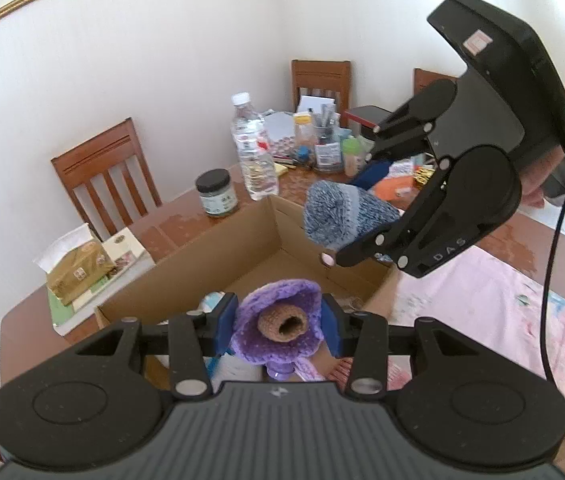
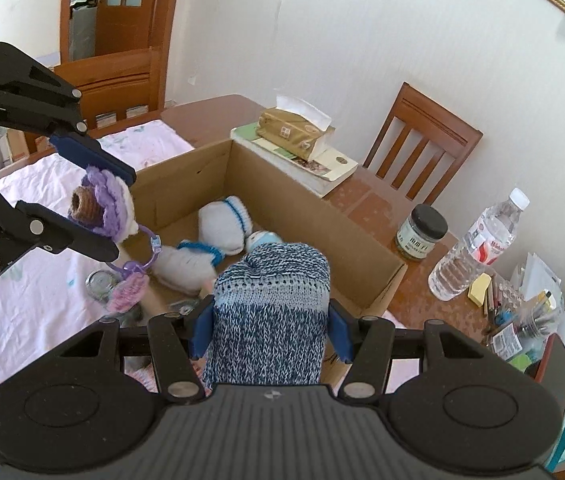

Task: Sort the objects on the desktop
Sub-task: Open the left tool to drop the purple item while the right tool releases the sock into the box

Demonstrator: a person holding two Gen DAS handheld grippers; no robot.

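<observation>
Above an open cardboard box (image 2: 266, 184) on a wooden dining table (image 2: 366, 204), two hand-held grippers hang side by side, each carrying a knitted item; the left gripper (image 1: 278, 322) is clenched on a purple crocheted flower (image 1: 278, 328), from which a purple clip and a pink knitted charm (image 2: 128, 292) dangle over the box's near edge; the right gripper (image 2: 270, 332) is clamped on a blue-and-white knitted sock (image 2: 270, 304), held over the box's near end.

Inside the box, white knitted pieces trimmed in blue (image 2: 222, 226) already lie on the bottom, so part of the sorting appears done; the two held items seem to be mid-transfer, neither yet let go.

Much looks left: beyond the box stand a dark-lidded jar (image 2: 420, 236) and a water bottle (image 2: 478, 244); farther off lies a clutter of pens and small containers (image 1: 314, 136); beside the box, a tissue pack (image 2: 294, 130) rests on books; a small glass jar (image 2: 100, 284) sits on the pink cloth (image 2: 42, 300).
</observation>
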